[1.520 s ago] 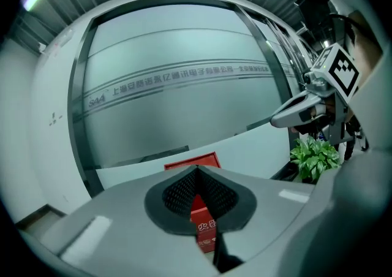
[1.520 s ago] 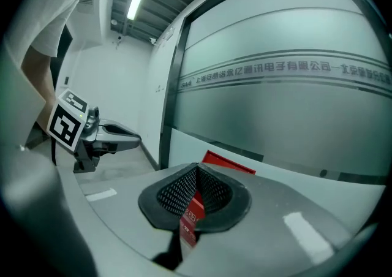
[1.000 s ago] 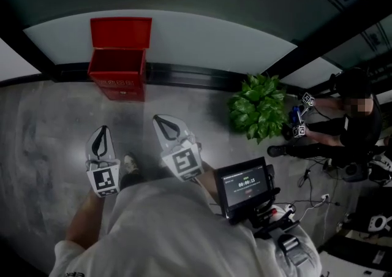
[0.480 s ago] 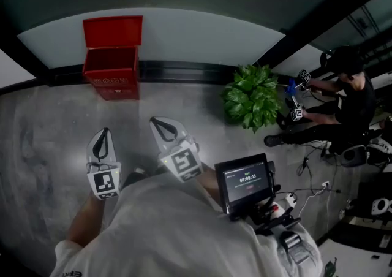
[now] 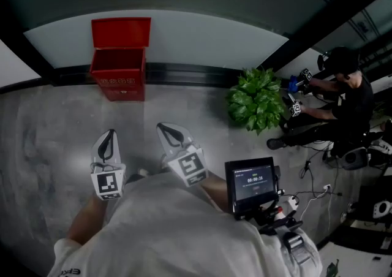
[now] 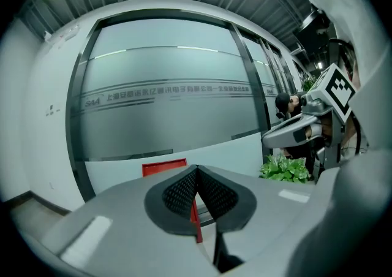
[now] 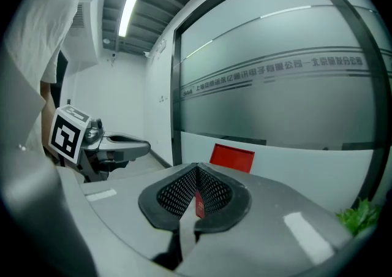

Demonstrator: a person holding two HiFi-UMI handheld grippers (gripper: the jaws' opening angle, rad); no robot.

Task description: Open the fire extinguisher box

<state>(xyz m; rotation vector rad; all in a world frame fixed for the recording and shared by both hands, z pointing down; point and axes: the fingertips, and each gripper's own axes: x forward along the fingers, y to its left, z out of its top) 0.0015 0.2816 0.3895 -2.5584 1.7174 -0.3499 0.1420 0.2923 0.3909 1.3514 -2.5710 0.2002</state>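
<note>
A red fire extinguisher box stands on the floor against the frosted glass wall, its lid raised upright against the glass. Both grippers hover well short of it, near my body. My left gripper is shut with nothing in it, and my right gripper beside it is shut and empty too. In the left gripper view the red lid peeks over the closed jaws. The right gripper view shows the lid ahead and the left gripper at its left.
A potted green plant stands on the floor to the right of the box. Beyond it a person in black sits with another pair of grippers. A small screen hangs at my chest. Cables lie on the floor at the right.
Both grippers stay shut and side by side. The view has shifted, and the box and plant sit slightly differently in the picture, a little nearer the grippers than a second ago.
</note>
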